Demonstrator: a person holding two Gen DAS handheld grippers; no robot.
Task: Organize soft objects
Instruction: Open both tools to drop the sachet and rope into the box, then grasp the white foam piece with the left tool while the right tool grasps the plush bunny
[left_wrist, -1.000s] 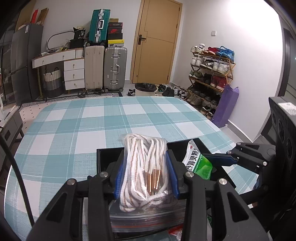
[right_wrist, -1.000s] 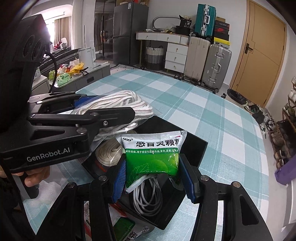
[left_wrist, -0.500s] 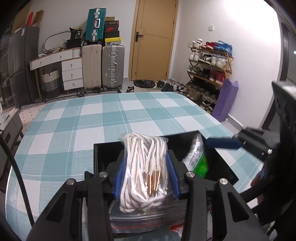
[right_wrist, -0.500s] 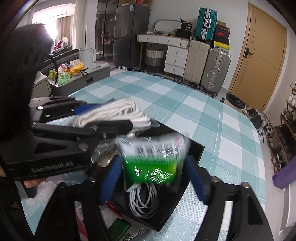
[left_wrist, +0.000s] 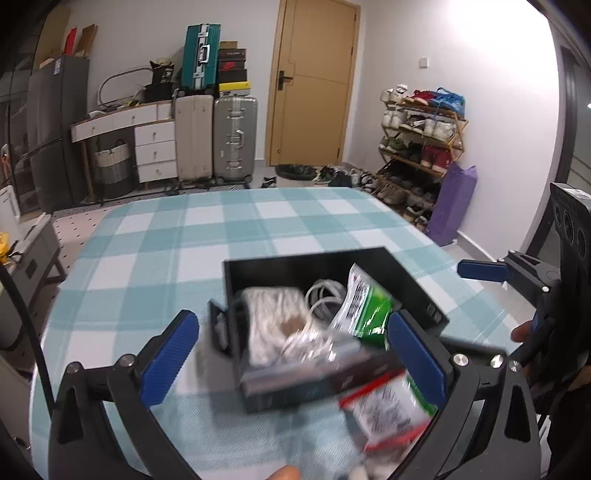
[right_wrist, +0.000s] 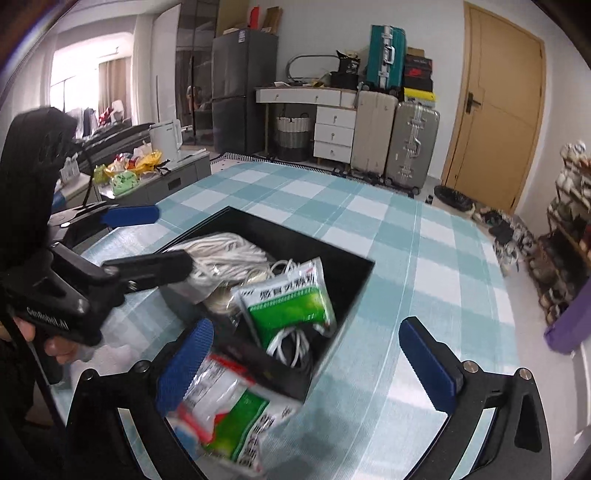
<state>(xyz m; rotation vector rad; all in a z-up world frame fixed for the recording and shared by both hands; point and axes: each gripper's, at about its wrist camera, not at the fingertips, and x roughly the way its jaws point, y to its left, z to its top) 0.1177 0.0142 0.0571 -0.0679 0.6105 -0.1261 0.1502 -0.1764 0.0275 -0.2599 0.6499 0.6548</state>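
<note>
Both my left gripper (left_wrist: 291, 350) and right gripper (right_wrist: 310, 360) gape wide and empty, white rope bundle (right_wrist: 221, 254) and green sachet (right_wrist: 291, 302) in the black rectangular box (right_wrist: 354, 291); I'd grab the near red-green packet (right_wrist: 229, 417) squarely.

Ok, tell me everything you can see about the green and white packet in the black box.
The green and white packet is a flat, glossy foil-like sachet, white along the top with printed characters, green below. It sits tilted inside the black box, propped on a coil of white cable with its top toward the bagged white rope. Neither tongs touch it; both the left tongs and right tongs are open.
</note>
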